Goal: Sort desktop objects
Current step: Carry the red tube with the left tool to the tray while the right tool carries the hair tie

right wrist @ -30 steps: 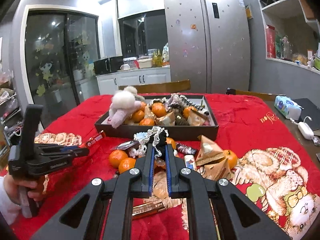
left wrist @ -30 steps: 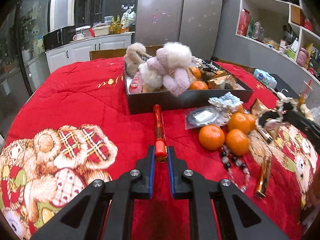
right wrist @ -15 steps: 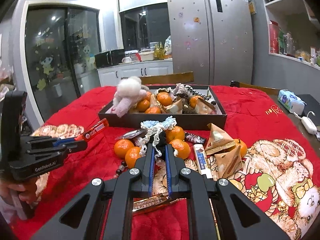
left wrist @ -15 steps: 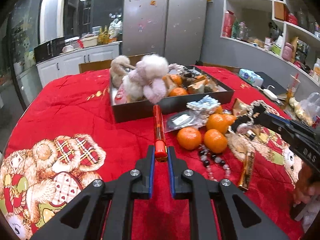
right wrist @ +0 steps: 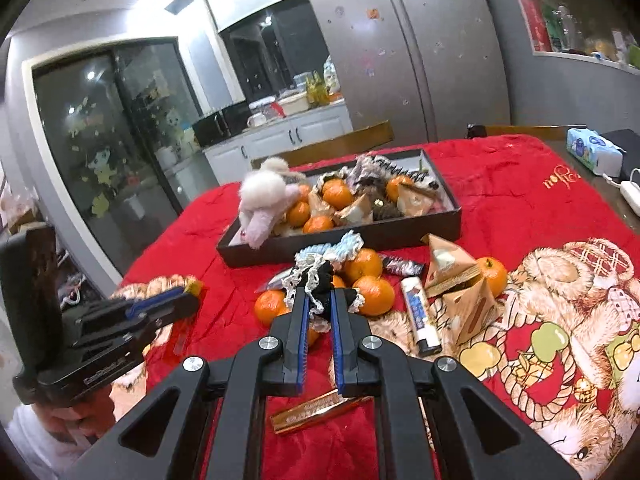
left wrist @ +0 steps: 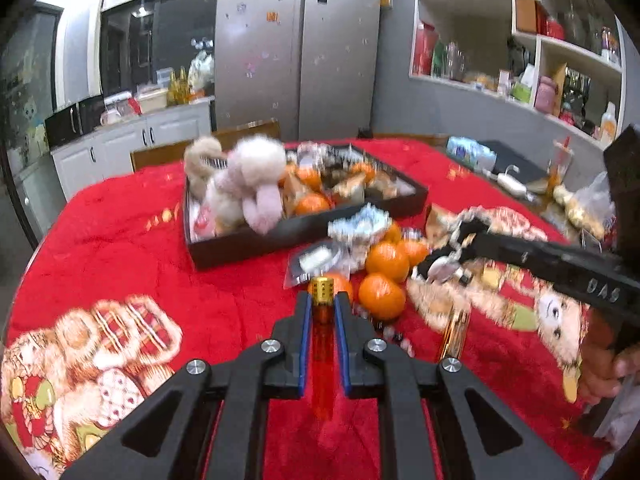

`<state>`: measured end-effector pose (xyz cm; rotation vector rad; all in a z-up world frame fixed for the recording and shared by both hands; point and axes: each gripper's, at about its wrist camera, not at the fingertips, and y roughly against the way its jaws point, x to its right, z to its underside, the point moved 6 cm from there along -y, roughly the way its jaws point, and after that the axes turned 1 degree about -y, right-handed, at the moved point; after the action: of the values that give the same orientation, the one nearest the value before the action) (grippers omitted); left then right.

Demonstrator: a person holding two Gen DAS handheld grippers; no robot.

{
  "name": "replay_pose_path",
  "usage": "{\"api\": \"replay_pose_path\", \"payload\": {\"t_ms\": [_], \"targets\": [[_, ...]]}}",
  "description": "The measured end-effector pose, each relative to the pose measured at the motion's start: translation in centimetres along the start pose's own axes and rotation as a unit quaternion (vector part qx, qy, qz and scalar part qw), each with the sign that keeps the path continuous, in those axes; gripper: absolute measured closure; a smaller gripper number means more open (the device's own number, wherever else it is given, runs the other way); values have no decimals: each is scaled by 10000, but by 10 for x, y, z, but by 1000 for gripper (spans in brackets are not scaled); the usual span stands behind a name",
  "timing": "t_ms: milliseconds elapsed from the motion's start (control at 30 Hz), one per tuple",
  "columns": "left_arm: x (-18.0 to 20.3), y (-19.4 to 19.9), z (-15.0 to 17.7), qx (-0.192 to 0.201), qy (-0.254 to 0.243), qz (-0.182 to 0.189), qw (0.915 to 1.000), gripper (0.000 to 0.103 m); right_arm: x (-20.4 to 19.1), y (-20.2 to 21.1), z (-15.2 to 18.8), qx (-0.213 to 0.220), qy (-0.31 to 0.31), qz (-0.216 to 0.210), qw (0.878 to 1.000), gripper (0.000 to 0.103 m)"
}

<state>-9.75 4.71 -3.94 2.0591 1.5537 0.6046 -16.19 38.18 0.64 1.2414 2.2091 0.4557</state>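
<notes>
Red bear-print blanket (right wrist: 540, 184) spread right across the table, wall to wall. Dark tray (right wrist: 444, 226) sitting toward the far side, packed with a pink plush toy (right wrist: 266, 196), oranges and wrapped snacks. Loose pile just in front of the tray: a cluster of oranges (right wrist: 374, 290), two gold pyramid packets (right wrist: 448, 264), a white lighter (right wrist: 420, 316) lying flat, a gold bar (right wrist: 316, 412) nearer the camera.

Right gripper (right wrist: 319, 308) hanging over that pile, clamped tight on a black lace scrunchie (right wrist: 320, 280), frilly edge bunched around the fingertips, lifted clear of the blanket. Same grip visible from the left wrist view, out at the right (left wrist: 444, 264).

Left gripper (left wrist: 323, 308) pinched narrow on a red translucent lighter (left wrist: 322, 344), gold cap poking out past the tips, red body running back down between the pads, held above the blanket short of the tray. Seen from the right wrist view off to the left (right wrist: 188, 292), with a hand (right wrist: 76, 420) below it. Heavy motion blur in the left wrist view.
</notes>
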Motion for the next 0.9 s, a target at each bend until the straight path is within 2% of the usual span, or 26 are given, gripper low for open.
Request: {"api": "replay_pose_path", "payload": {"t_ms": [33, 100, 400, 567, 767, 900], "targets": [[-2, -3, 5, -53, 46, 25, 10000, 91, 0, -1, 2, -35, 10, 23, 10000, 93], [-4, 1, 7, 124, 3, -114, 9999, 91, 1, 1, 5, -54, 64, 91, 9999, 93], [0, 3, 1, 66, -179, -70, 9998, 91, 0, 1, 9, -91, 188, 140, 9997, 93], [-4, 12, -21, 274, -188, -72, 9994, 91, -12, 6, -5, 65, 435, 137, 9989, 93], [-6, 18, -52, 432, -233, 51, 9988, 91, -18, 6, -27, 118, 380, -37, 9992, 93], [-5, 16, -71, 540, -307, 38, 9981, 91, -19, 7, -45, 266, 419, 30, 9988, 93]]}}
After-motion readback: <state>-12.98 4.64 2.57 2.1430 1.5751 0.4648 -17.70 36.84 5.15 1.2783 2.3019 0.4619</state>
